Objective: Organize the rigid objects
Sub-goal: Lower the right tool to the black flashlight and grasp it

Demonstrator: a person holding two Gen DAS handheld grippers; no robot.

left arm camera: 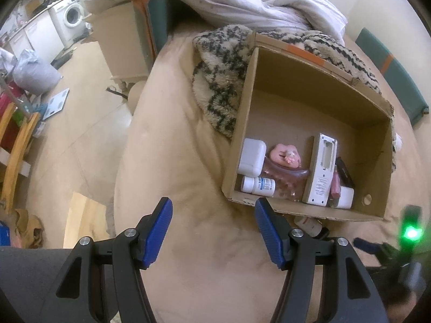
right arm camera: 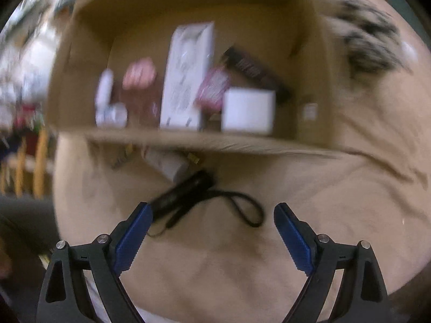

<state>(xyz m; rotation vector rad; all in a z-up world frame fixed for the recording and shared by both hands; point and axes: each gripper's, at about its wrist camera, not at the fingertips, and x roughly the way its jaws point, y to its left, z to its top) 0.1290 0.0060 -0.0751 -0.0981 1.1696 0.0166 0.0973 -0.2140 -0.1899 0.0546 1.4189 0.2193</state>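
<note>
Cardboard box on beige bed, holding white remote, pill bottle, pink items. Left gripper jaws wide, empty, near box front wall. Right gripper jaws wide, empty. Black flashlight with strap and white bottle lie on bed outside box, just beyond right jaws. Patterned blanket beside box.

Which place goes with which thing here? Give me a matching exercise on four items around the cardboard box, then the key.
Things:
1. white pill bottle with blue label
2. tall white remote-like device
3. black cylindrical flashlight with a cord loop
4. black-and-cream patterned fuzzy blanket

Places:
A. on the beige bedcover outside the brown cardboard box, just ahead of the right gripper
B. lying on its side in the box's near left corner
C. draped beside and behind the box
D. near the middle of the box's front row

Pairs: 1-B, 2-D, 3-A, 4-C
</note>
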